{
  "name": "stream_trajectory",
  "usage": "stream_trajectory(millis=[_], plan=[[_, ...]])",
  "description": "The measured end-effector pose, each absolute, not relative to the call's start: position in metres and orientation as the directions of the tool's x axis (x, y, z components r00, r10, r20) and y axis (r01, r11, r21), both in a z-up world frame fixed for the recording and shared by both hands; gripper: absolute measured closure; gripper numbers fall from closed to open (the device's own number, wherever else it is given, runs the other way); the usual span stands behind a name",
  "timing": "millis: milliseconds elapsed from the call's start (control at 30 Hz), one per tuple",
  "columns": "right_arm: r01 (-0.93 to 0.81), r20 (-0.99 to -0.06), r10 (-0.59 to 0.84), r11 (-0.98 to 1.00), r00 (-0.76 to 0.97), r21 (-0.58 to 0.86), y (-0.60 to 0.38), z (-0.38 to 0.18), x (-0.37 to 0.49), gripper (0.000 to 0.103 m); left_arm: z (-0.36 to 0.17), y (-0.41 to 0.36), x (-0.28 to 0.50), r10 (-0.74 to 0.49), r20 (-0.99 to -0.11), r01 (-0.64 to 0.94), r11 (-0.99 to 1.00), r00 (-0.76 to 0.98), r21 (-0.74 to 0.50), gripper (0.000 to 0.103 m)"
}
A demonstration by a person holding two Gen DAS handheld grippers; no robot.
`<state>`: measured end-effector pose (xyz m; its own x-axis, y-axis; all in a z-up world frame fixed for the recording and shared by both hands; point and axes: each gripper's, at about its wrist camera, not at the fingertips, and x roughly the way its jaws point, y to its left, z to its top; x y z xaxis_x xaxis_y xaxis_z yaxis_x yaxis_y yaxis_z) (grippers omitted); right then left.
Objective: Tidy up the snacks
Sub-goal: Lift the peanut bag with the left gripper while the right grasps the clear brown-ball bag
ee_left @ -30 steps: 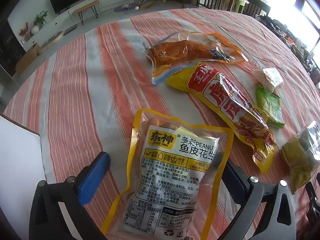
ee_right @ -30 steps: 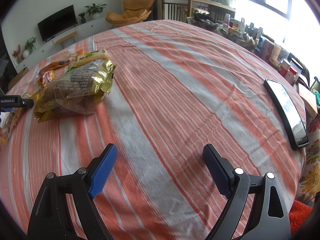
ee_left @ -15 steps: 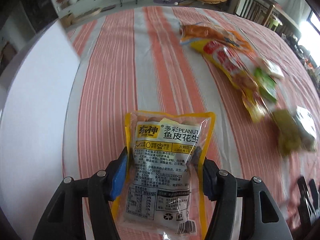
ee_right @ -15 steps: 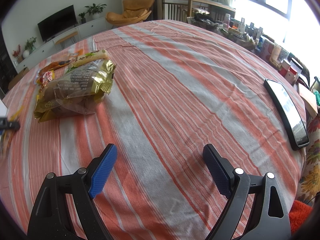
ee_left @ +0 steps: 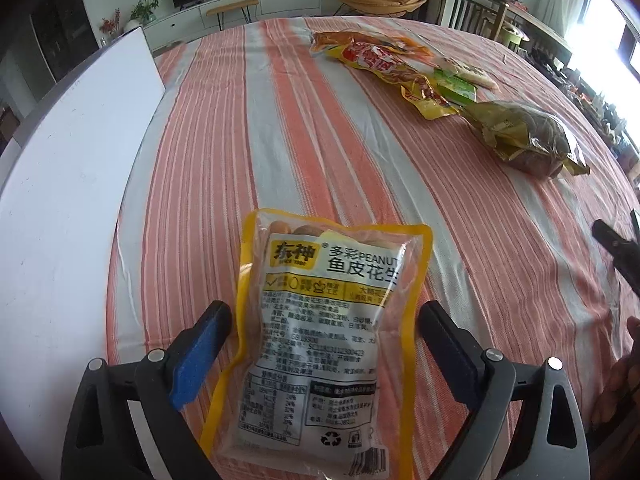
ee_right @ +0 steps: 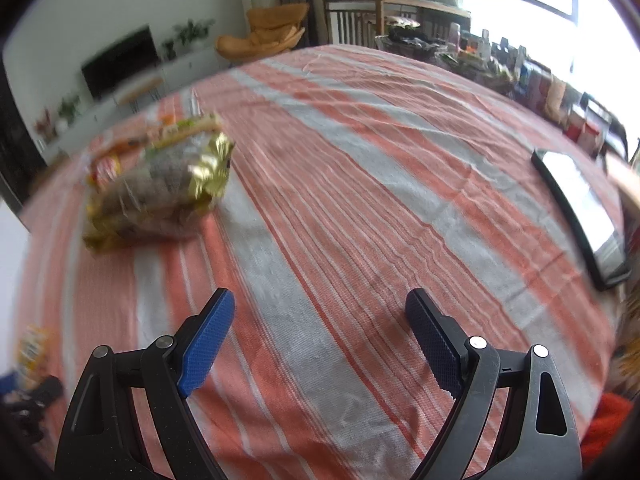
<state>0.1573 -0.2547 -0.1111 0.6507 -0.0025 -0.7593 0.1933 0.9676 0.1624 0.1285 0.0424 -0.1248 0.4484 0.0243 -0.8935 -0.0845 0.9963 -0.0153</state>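
**Peanut packet lies lengthwise between the left gripper's spread fingers**

The striped tablecloth [ee_left: 320,140] fills both views. Along its left edge in the left wrist view stands a white panel [ee_left: 60,200]; what it belongs to cannot be told.

Far and to the right, the other snacks lie in a loose line running from far to nearer right: an orange packet [ee_left: 360,38], a yellow-red packet [ee_left: 392,72], a small green packet [ee_left: 456,86] and a gold-brown bag [ee_left: 528,140]. All are well apart from the near edge.

The peanut packet [ee_left: 320,320] lies near, directly between the fingers of the left gripper [ee_left: 324,308]. Its long axis runs near to far, in line with the fingers, its yellow-bordered top end pointing away. The jaws stand wide: a sliver of cloth shows between the left pad [ee_left: 200,356] and the packet's edge, while on the right side I cannot tell whether pad and packet touch. It looks set down, not gripped.

The right gripper [ee_right: 320,296] is also spread wide and holds nothing, over bare cloth. Its view is blurred. The gold-brown bag [ee_right: 160,196] sits far and left of it, a phone [ee_right: 580,208] to its right.

The left gripper is plainly nearer the peanut packet. For the remaining snacks, the gold-brown bag is probably the nearest to either tool.
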Motion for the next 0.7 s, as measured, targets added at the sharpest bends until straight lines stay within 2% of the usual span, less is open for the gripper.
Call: stream_trajectory(millis=[67,200,267,333,400,500,567,600,700], plan=[[0.203,-0.729,0.064,0.940,0.681,0.273,-0.268,-0.110,0.153,0.013,-0.125,0.047,0.129,0.023,-0.889,-0.088,0.996,0.458,-0.019,0.009],[0.165,-0.694,0.164,0.909,0.701,0.382,-0.274,-0.103,0.150,0.013,-0.126,0.045,0.126,0.022,-0.887,-0.057,0.998,0.461,-0.005,0.009],[0.059,-0.659,0.194,0.938,0.727,0.341,-0.261,-0.081,0.155,0.013,-0.126,0.045,0.122,0.019,-0.883,-0.042,0.999,0.469,-0.001,0.009],[-0.106,-0.645,0.229,0.969,0.729,0.224,-0.241,-0.056,0.173,0.013,-0.126,0.044,0.119,0.017,-0.879,-0.040,0.999,0.477,-0.002,0.009],[-0.315,-0.691,0.254,0.948,0.677,0.039,-0.210,-0.032,0.205,0.013,-0.126,0.043,0.118,0.018,-0.878,-0.040,0.999,0.479,-0.001,0.009],[-0.509,-0.773,0.267,0.857,0.575,-0.083,-0.181,-0.027,0.245,0.014,-0.125,0.043,0.119,0.015,-0.881,-0.035,0.999,0.473,-0.002,0.009],[-0.578,-0.817,0.224,0.801,0.531,-0.157,-0.164,-0.039,0.273,0.014,-0.125,0.042,0.118,0.013,-0.882,-0.028,1.000,0.471,0.000,0.009],[-0.590,-0.834,0.213,0.792,0.510,-0.158,-0.160,-0.047,0.287,0.014,-0.125,0.042,0.117,0.011,-0.884,-0.021,1.000,0.468,0.002,0.009],[-0.562,-0.865,0.322,0.825,0.386,0.056,-0.165,-0.067,0.321,0.014,-0.125,0.041,0.116,0.002,-0.892,0.001,1.000,0.453,0.002,0.009]])
